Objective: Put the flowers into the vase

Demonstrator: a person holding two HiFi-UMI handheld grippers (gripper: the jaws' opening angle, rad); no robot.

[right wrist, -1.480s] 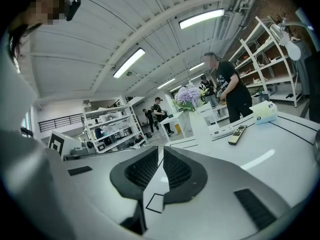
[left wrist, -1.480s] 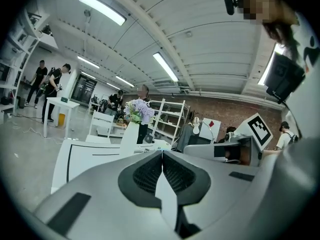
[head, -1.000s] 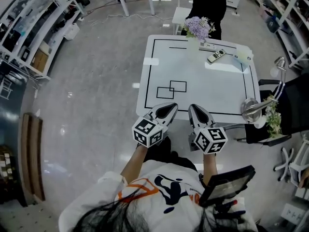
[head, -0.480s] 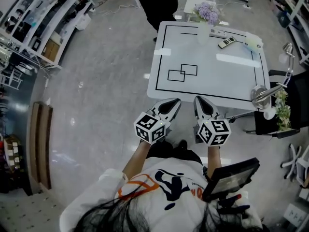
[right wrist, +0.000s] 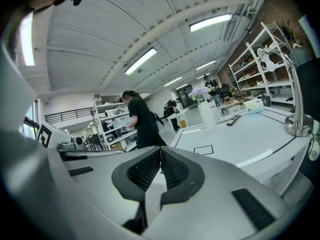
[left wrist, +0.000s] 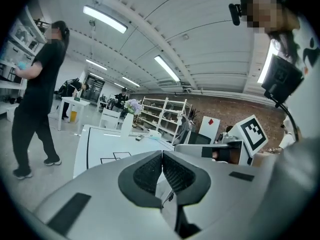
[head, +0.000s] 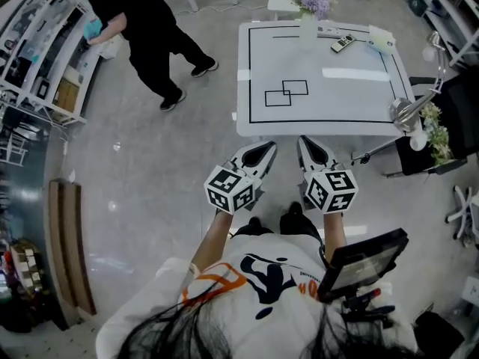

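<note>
Both grippers are held just short of the near edge of the table [head: 352, 99], off its surface. The left gripper [head: 265, 150] is seen with its jaws pressed together on nothing, and the right gripper [head: 305, 144] likewise. The purple flowers [head: 314, 0] are already stood in the white vase [head: 307, 28] at the table's far edge, so the task is judged finished; no further move is called for beyond staying clear of the table
</note>
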